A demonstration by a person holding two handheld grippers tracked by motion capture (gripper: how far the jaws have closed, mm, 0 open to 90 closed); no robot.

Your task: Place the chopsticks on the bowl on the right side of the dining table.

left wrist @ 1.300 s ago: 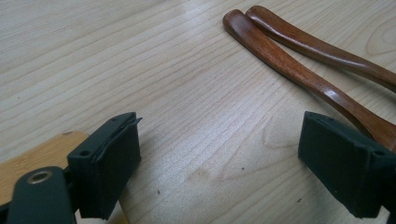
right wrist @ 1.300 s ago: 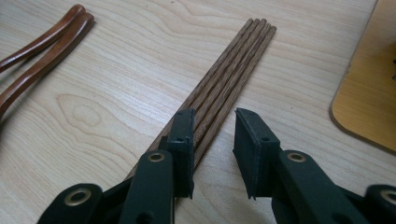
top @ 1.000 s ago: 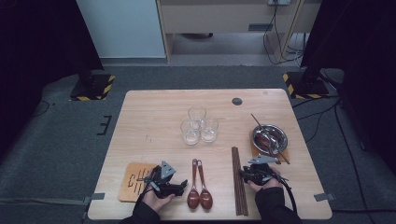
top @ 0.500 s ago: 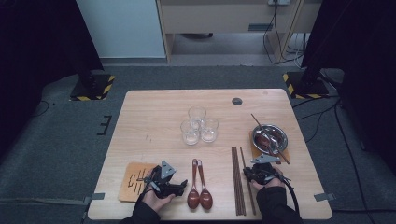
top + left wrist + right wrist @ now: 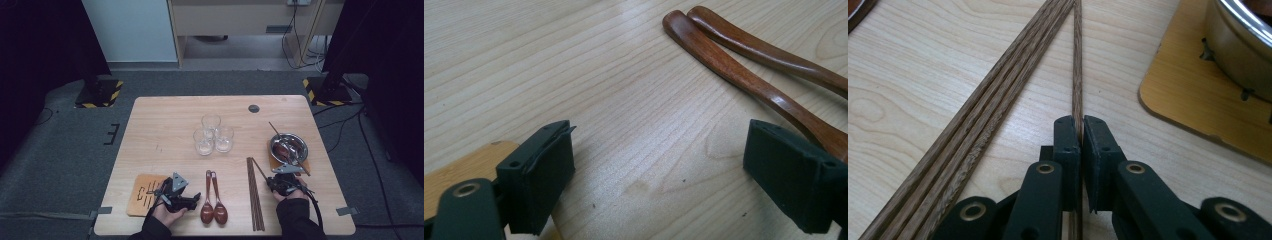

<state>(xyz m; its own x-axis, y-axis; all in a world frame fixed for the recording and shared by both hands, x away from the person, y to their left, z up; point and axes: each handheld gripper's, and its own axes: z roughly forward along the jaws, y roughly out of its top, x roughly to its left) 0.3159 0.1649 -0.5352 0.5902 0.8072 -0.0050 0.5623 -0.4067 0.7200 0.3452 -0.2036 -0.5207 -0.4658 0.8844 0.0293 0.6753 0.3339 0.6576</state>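
Note:
Several dark wooden chopsticks (image 5: 255,197) (image 5: 998,100) lie in a bundle at the front right of the table. One chopstick (image 5: 1078,70) (image 5: 260,170) angles away from the bundle. My right gripper (image 5: 1081,122) (image 5: 272,183) has just been closing and is shut on it, pads pressed on both its sides. Two brown wooden spoons (image 5: 212,200) (image 5: 744,55) lie side by side at the front middle. My left gripper (image 5: 659,150) (image 5: 192,199) rests open on the table just left of them, with only bare wood between its wide jaws.
Three clear glasses (image 5: 212,135) stand clustered mid-table. A metal bowl (image 5: 289,146) (image 5: 1243,45) sits on a wooden coaster (image 5: 1193,105) close to the right gripper. Another wooden coaster (image 5: 142,195) (image 5: 454,170) lies beside the left gripper. A small dark disc (image 5: 254,108) lies at the back.
The right hand has edged slightly at the chopsticks, and one chopstick now lies at an angle to the bundle. The left hand has not moved.

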